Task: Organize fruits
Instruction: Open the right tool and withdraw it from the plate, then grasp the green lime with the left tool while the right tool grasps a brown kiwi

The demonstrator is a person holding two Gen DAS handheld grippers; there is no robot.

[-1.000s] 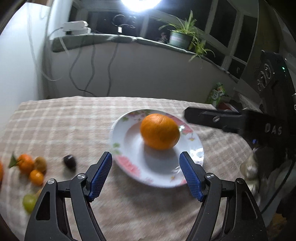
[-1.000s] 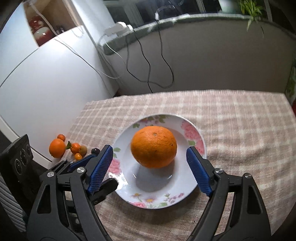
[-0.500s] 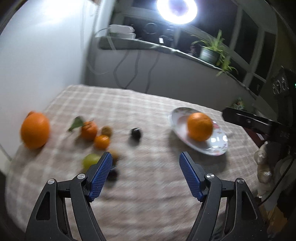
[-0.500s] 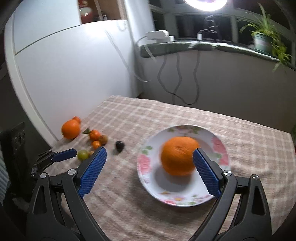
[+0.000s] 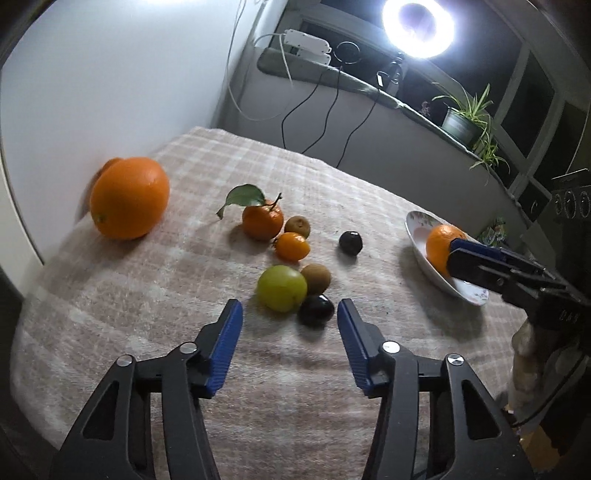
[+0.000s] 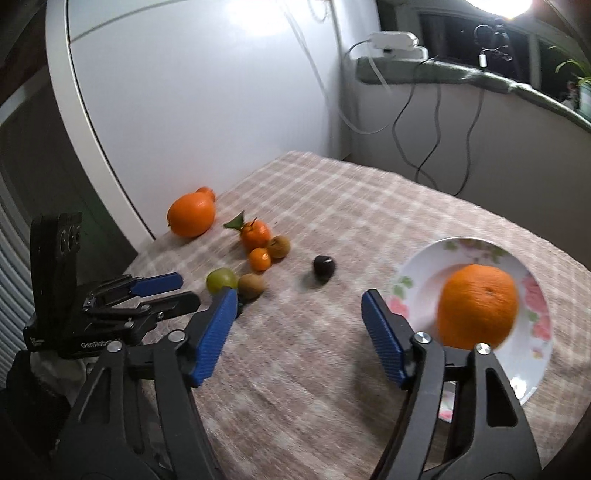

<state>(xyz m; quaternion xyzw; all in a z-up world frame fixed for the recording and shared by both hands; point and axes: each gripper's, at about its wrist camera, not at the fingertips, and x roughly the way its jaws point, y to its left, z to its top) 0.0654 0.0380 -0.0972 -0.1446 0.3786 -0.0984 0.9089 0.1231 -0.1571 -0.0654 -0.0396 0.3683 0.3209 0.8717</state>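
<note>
A flowered white plate (image 6: 428,258) holds one large orange (image 6: 478,304); both show at the right of the left wrist view, plate (image 5: 417,230) and orange (image 5: 437,245). Loose fruit lies on the checked cloth: a big orange (image 5: 129,197), a leafed mandarin (image 5: 262,221), a small orange fruit (image 5: 292,246), two brown kiwis (image 5: 316,277), a green fruit (image 5: 281,288), and two dark plums (image 5: 316,310). My left gripper (image 5: 290,345) is open and empty, just short of the green fruit and near plum. My right gripper (image 6: 299,334) is open and empty, left of the plate.
A white wall panel (image 5: 92,74) borders the table's left edge by the big orange. Cables (image 5: 325,114) hang down the back wall under a sill with a power strip, ring light (image 5: 417,26) and potted plant (image 5: 463,118). Bare cloth (image 6: 295,387) lies in front of the grippers.
My left gripper swung left from the plate to the loose fruit cluster and came close to the green fruit. My right gripper drew back and left off the plated orange.
</note>
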